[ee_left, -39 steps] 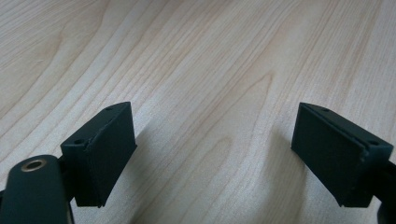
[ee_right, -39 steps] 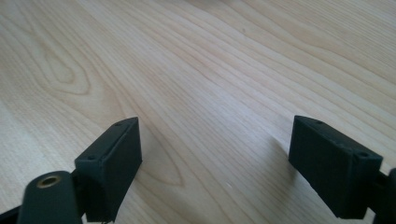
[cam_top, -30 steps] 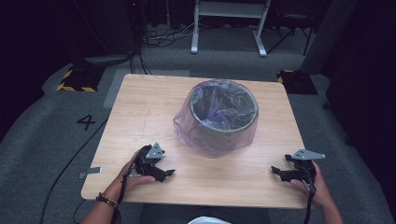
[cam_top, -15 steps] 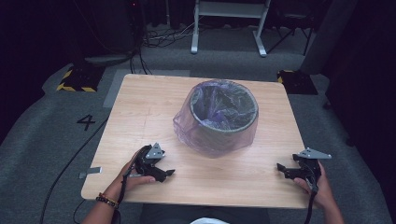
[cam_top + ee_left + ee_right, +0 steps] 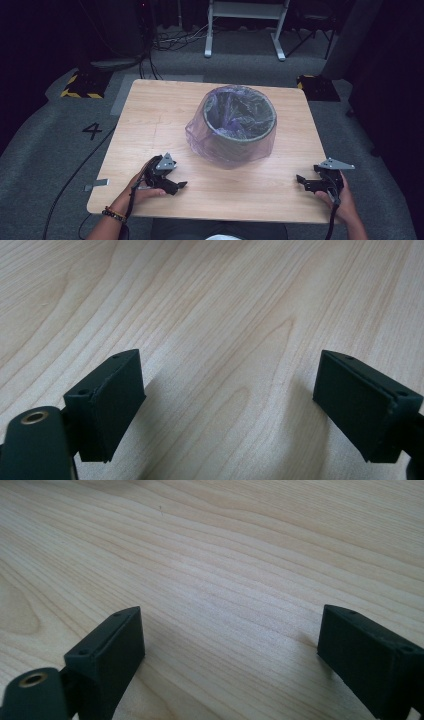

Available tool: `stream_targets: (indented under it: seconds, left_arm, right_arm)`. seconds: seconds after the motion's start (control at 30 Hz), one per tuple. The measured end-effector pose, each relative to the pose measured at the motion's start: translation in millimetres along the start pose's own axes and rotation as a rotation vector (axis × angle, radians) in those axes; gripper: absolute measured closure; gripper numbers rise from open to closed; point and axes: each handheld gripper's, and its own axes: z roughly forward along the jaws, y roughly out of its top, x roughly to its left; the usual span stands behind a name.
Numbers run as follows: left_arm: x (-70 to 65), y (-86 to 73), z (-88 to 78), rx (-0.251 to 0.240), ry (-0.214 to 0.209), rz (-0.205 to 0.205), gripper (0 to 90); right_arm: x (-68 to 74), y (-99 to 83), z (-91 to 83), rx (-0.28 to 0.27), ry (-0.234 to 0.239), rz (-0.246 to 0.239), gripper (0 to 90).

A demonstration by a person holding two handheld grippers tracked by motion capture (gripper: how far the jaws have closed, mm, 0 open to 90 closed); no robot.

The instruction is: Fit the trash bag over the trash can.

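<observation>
A grey round bin [image 5: 240, 137] lined with a translucent purple bag [image 5: 200, 135] stands in the middle of the wooden table [image 5: 150, 115]; the bag's edge is folded down over the rim and hangs loose around the outside. My left gripper [image 5: 178, 186] rests on the table at the front left, jaws wide apart, and in the left gripper view the left gripper [image 5: 230, 405] has only bare wood between its jaws. My right gripper [image 5: 301, 181] lies at the front right corner, open. In the right gripper view the right gripper [image 5: 230, 655] also has nothing between its jaws.
Grey carpet surrounds the table, with a painted number 4 [image 5: 93, 131] at the left. Black-and-yellow striped bases [image 5: 80, 85] sit on the floor at both far sides. A white metal frame [image 5: 245, 25] and cables lie behind the table. A cable [image 5: 75, 180] trails left from the left gripper.
</observation>
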Motion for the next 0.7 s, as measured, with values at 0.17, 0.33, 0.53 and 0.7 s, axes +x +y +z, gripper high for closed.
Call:
stream_targets:
  seconds: [0.17,0.33,0.53,0.7]
  left_arm:
    - [0.1,0.0,0.0,0.000,-0.001,0.000,12.7]
    - [0.8,0.4,0.2,0.002,-0.003,0.003,12.6]
    - [1.2,0.8,0.4,0.002,0.001,0.001,12.6]
    - [1.4,0.9,0.7,0.002,-0.001,0.000,12.5]
  right_arm:
    - [-0.2,0.1,0.1,0.000,0.002,0.000,11.2]
    - [-0.4,0.2,0.2,0.000,0.004,0.000,11.1]
    - [-0.4,0.2,0.3,0.000,0.005,-0.001,11.1]
    - [-0.5,0.2,0.3,0.000,0.005,-0.001,11.1]
